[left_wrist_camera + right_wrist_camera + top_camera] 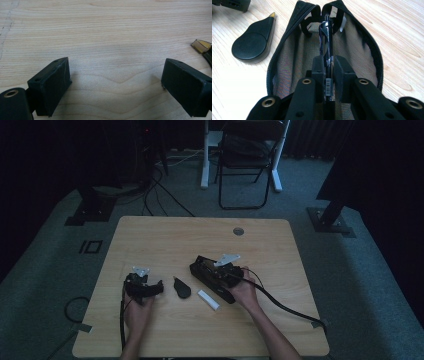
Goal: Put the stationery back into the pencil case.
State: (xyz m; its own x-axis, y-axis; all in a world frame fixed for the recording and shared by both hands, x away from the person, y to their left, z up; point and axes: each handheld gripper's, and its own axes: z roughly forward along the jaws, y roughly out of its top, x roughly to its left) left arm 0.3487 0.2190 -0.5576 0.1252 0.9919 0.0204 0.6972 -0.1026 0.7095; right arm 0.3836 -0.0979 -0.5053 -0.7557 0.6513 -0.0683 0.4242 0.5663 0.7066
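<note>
Currently the right gripper (329, 67) has its jaws closed tight on a dark pen (327, 42), held lengthwise over the open mouth of a black zip pouch (294, 50). The pouch lies on the wooden table (165, 235), right of centre in the high view, with its zip parted and its mesh-like lining exposed.

Judged step: lodging the pen inside the pouch. To do it well:

- Keep the pen parallel to the zip line, so that neither end catches the teeth.
- Lower it until the barrel rests on the lining — then part the jaws only slightly.
- Withdraw along the pen's axis, clear of the far fabric loops.

Contents: the pouch holds the pen alone, as far as the lining shows; whether the pen already touches the lining cannot be told.

A black teardrop-shaped tool (253, 42) with a gold tip lies on the table just left of the pouch, and a small white block (208, 299) lies near it.

The left gripper (115, 82) rests low over bare wood, well apart from the pouch, jaws spread wide and empty.
</note>
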